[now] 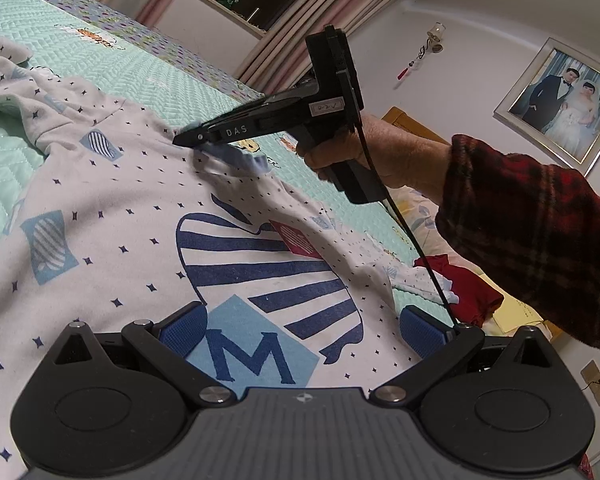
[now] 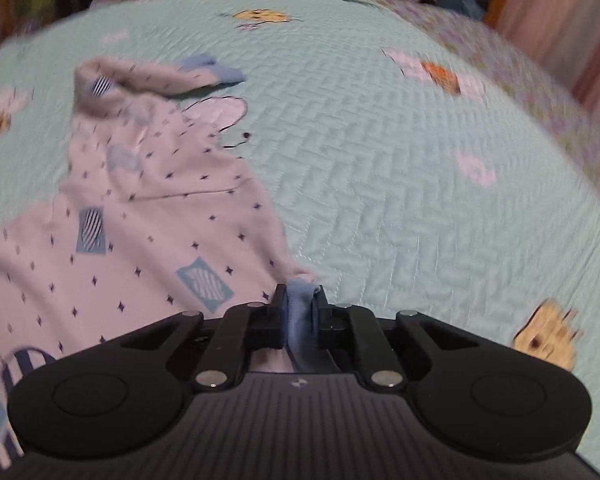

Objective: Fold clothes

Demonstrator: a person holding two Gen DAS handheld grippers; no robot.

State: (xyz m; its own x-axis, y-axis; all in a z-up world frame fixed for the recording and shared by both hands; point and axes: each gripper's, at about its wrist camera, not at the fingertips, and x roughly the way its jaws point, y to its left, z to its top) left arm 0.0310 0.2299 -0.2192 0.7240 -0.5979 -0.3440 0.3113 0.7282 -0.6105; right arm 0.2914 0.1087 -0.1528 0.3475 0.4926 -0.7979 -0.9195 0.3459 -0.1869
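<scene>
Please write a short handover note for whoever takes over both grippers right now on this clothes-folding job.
Right gripper: shut on the shirt's light-blue collar trim, held just above the bedspread.
Left gripper: open, holding nothing, low over the shirt's printed front.
Shirt: pale, star-patterned, with a striped print and an M; spread on the green quilted bedspread, one sleeve lying out to the far side.
Red garment: at the bed's edge, untouched.
Done: collar gripped, shirt roughly laid out.
Left: probably straighten it, fold the sleeves in, fold the body, then do the red garment.
</scene>
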